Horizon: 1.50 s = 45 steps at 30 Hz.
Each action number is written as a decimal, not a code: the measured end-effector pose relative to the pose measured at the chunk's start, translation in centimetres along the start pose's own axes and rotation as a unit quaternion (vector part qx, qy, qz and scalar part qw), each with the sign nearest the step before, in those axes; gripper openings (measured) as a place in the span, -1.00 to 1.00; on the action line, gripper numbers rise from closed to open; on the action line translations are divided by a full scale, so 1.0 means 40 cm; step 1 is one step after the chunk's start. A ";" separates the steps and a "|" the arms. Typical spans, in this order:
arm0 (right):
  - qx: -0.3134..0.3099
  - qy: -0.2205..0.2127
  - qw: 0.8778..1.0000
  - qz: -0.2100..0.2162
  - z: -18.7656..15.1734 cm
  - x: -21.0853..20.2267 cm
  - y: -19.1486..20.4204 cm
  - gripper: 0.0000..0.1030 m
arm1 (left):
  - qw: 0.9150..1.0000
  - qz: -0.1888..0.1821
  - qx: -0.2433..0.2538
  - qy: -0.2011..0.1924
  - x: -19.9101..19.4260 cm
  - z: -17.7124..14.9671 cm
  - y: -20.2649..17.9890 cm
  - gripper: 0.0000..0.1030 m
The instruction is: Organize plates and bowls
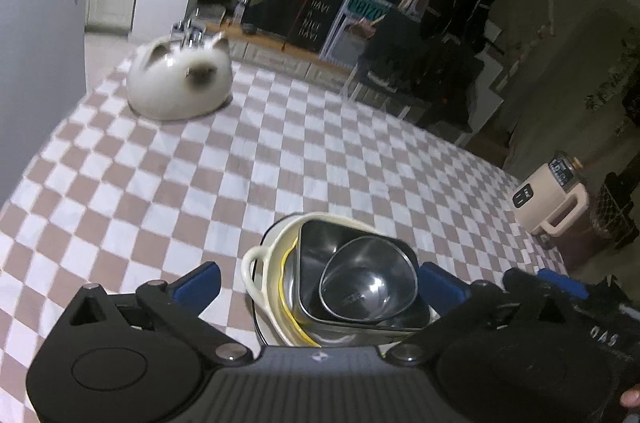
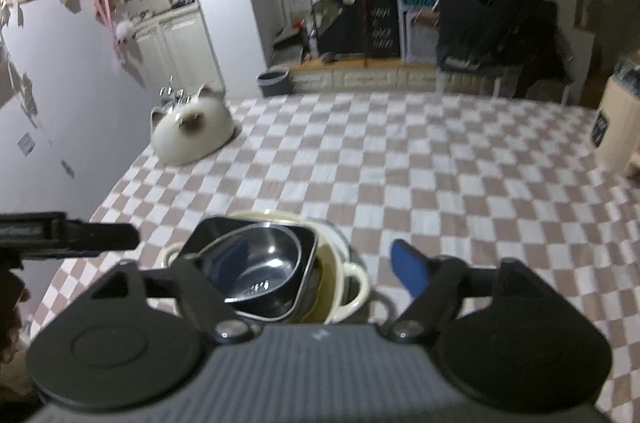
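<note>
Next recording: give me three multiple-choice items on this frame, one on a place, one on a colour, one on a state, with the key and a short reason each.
1. Where does the small round steel bowl sit?
A. Alone on the checked tablecloth
B. Inside the square steel dish
C. On the cat-shaped bowl

2. What colour is the handled dish under the steel ones?
A. Cream
B. Red
C. Black

3. How do the left claw and right claw stand?
A. Both shut on the stack
B. Only the left open
C. Both open, gripping nothing

Key: 1 B, its rim lies within the square steel dish. 2 A, its loop handle and rim show cream. 3 C, the blue pads are spread apart on either side of the stack.
</note>
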State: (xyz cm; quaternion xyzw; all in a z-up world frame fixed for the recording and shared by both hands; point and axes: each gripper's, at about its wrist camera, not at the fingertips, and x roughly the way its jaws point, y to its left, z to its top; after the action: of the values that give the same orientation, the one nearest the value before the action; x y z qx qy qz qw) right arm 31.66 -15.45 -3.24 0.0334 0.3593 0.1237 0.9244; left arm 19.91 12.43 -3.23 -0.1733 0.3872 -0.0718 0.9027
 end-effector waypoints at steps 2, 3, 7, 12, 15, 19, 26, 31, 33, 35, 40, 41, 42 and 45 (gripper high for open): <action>0.006 -0.024 1.000 -0.005 0.000 -0.034 -0.006 0.84 | 1.000 -0.007 0.009 -0.016 -0.034 -0.007 -0.012 1.00; 0.010 -0.037 0.999 -0.007 -0.001 -0.053 -0.010 0.90 | 1.000 -0.013 0.011 -0.021 -0.052 -0.011 -0.018 1.00; 0.027 -0.073 0.997 -0.005 -0.010 -0.122 -0.024 0.99 | 0.997 -0.033 0.025 -0.066 -0.127 -0.030 -0.043 1.00; 0.036 -0.119 0.992 -0.005 -0.044 -0.195 -0.028 0.99 | 0.991 -0.035 0.053 -0.120 -0.212 -0.054 -0.079 1.00; 0.035 -0.137 0.990 0.000 -0.072 -0.234 -0.023 0.99 | 0.988 -0.017 0.067 -0.136 -0.248 -0.073 -0.094 1.00; 0.032 -0.160 0.987 -0.011 -0.111 -0.275 -0.009 0.99 | 0.980 0.021 0.091 -0.175 -0.306 -0.109 -0.111 1.00; 0.019 -0.158 0.987 -0.011 -0.163 -0.300 0.014 0.99 | 0.974 0.025 0.133 -0.182 -0.347 -0.175 -0.112 1.00; 0.009 -0.146 0.989 -0.010 -0.192 -0.296 0.013 0.99 | 0.971 0.057 0.151 -0.178 -0.335 -0.233 -0.102 1.00; 0.023 -0.136 0.990 -0.009 -0.201 -0.291 0.005 0.99 | 0.971 0.080 0.148 -0.169 -0.322 -0.246 -0.091 1.00; 0.030 -0.126 0.991 -0.012 -0.216 -0.286 0.004 0.99 | 0.974 0.083 0.145 -0.152 -0.306 -0.253 -0.072 1.00; 0.020 -0.115 0.993 -0.026 -0.238 -0.270 0.013 0.99 | 0.979 0.073 0.141 -0.129 -0.286 -0.274 -0.037 1.00; 0.019 -0.113 0.993 -0.028 -0.243 -0.267 0.014 0.99 | 0.978 0.078 0.146 -0.127 -0.284 -0.282 -0.034 1.00; 0.017 -0.110 0.993 -0.031 -0.249 -0.264 0.013 0.99 | 0.977 0.083 0.149 -0.125 -0.281 -0.289 -0.034 1.00; 0.008 -0.103 0.994 -0.042 -0.272 -0.248 0.016 0.99 | 0.978 0.090 0.149 -0.119 -0.275 -0.308 -0.023 1.00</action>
State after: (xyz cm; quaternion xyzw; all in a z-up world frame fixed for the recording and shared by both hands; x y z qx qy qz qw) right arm 17.15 -17.63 -4.67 0.0385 0.2644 0.0771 0.9606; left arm 3.42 11.31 -3.35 -0.0089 0.2756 -0.0261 0.9609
